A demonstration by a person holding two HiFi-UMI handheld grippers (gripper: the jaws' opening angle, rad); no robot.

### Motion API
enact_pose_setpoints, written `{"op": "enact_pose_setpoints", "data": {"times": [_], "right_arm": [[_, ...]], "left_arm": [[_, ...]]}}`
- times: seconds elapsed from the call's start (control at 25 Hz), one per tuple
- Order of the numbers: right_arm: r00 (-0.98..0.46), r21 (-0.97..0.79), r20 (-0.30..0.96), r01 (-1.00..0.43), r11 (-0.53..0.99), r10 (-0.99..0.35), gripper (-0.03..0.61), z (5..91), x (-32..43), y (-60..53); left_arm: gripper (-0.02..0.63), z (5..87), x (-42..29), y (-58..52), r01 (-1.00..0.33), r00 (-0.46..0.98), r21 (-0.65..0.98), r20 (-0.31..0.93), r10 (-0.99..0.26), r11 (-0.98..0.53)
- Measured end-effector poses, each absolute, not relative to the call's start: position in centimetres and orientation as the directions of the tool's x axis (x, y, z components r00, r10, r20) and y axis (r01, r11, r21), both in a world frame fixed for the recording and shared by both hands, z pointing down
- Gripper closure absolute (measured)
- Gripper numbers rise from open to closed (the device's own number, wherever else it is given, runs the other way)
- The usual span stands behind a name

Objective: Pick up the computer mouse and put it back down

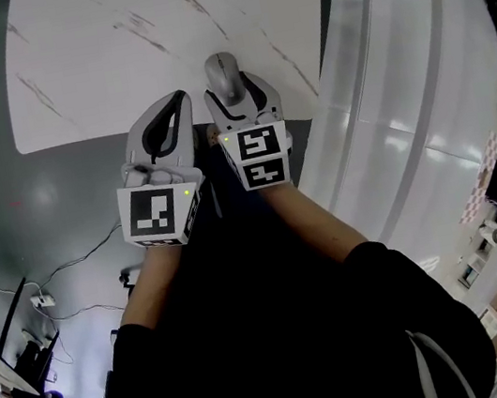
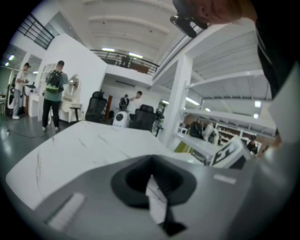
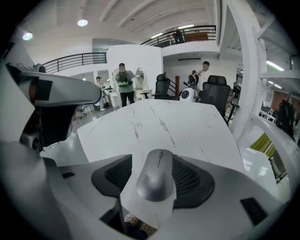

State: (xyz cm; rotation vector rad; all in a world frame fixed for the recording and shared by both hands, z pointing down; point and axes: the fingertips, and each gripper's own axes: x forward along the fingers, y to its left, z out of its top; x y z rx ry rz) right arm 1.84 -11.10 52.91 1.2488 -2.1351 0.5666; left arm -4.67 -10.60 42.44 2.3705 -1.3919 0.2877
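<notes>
We hold the right gripper [image 1: 234,89] around the grey computer mouse [image 3: 157,176] with its jaws apart. A strip of table shows between the left pad and the mouse, which sits at the near edge of the white marble-look table [image 1: 92,68]. Our left gripper [image 1: 176,103] is just beside it, jaws together and empty.

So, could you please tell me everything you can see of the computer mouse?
The computer mouse is smooth, matte silver-grey, plastic by the look, with a thin dark scroll wheel on its centre line and no cable in sight. It lies flat, right way up, near the edge of the white veined table, wheel end away from the person. It sits between the open jaws of the right hand-held gripper: one ribbed pad lies close against its side, while a strip of table shows at the other.
</notes>
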Motion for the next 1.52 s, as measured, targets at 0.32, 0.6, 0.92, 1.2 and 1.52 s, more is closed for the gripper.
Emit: {"op": "enact_pose_setpoints", "data": {"times": [0.32,0.6,0.92,1.2,1.52], "right_arm": [[-0.307,-0.067,0.753,-0.916,0.396,-0.582,0.342,55.2,2.2,-11.8],[-0.261,-0.049,0.786,-0.930,0.363,-0.561,0.333,56.8,2.3,-12.1],[-0.222,-0.022,0.792,-0.941,0.337,-0.569,0.331,57.1,2.3,-12.4],[-0.243,-0.038,0.787,-0.936,0.349,-0.567,0.331,56.8,2.3,-12.3],[-0.256,-0.033,0.752,-0.935,0.353,-0.608,0.331,55.6,2.5,-12.2]], "left_arm": [[0.606,43.5,-5.0,-10.7,-0.870,0.493,0.232,0.382,-0.781,-0.435],[0.606,44.2,-5.4,-11.0,-0.871,0.491,0.247,0.397,-0.775,-0.425],[0.606,44.1,-5.8,-11.5,-0.869,0.493,0.258,0.393,-0.776,-0.422],[0.606,44.1,-5.7,-11.2,-0.867,0.496,0.266,0.393,-0.774,-0.420],[0.606,44.0,-5.3,-10.8,-0.866,0.500,0.262,0.390,-0.774,-0.427]]}}
